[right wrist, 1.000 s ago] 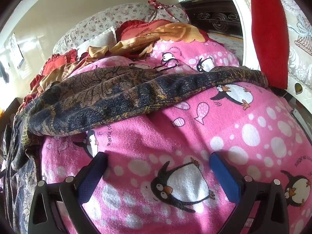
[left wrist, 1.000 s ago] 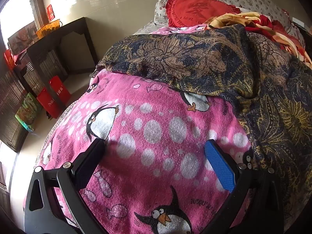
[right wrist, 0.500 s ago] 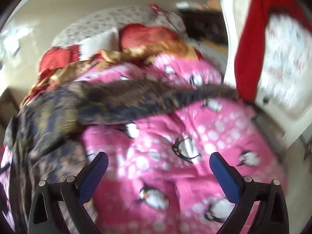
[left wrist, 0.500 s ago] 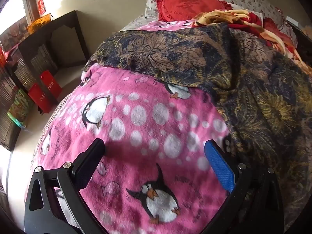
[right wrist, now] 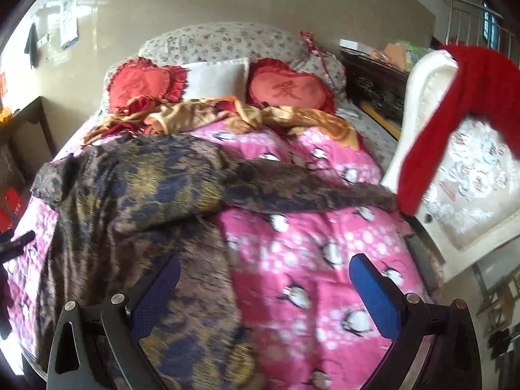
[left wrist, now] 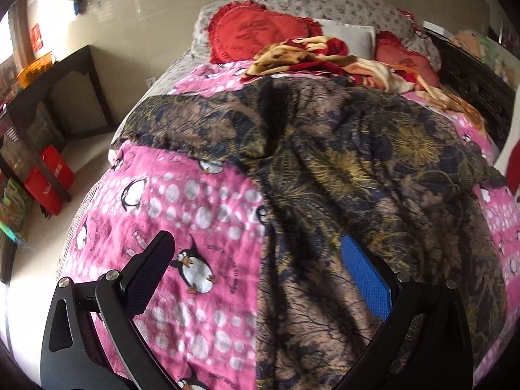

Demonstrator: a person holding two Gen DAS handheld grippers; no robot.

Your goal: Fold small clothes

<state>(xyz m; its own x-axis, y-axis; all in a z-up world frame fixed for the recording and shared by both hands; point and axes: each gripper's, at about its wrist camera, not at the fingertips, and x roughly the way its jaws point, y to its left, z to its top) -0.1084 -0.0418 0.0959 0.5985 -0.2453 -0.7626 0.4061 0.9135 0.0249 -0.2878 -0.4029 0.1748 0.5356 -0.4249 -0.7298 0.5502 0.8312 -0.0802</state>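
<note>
A dark blue and gold patterned garment (left wrist: 351, 169) lies spread on a pink penguin blanket (left wrist: 195, 201) on the bed. In the right wrist view the garment (right wrist: 130, 195) covers the left half of the blanket (right wrist: 325, 253), with one sleeve stretched to the right. My left gripper (left wrist: 256, 260) is open and empty above the garment's left edge near the bed's foot. My right gripper (right wrist: 265, 276) is open and empty, raised above the garment's right edge. The tip of the left gripper (right wrist: 16, 242) shows at the far left of the right wrist view.
Red heart cushions (right wrist: 292, 89), a white pillow (right wrist: 216, 78) and a crumpled red and gold blanket (right wrist: 201, 113) lie at the head of the bed. A white armchair (right wrist: 455, 175) with a red cloth (right wrist: 461, 97) stands right of the bed. A dark desk (left wrist: 55, 97) stands left.
Both grippers have pulled back and up from the blanket, so more of the bed shows. The left view has swung right over the garment. Both stay open.
</note>
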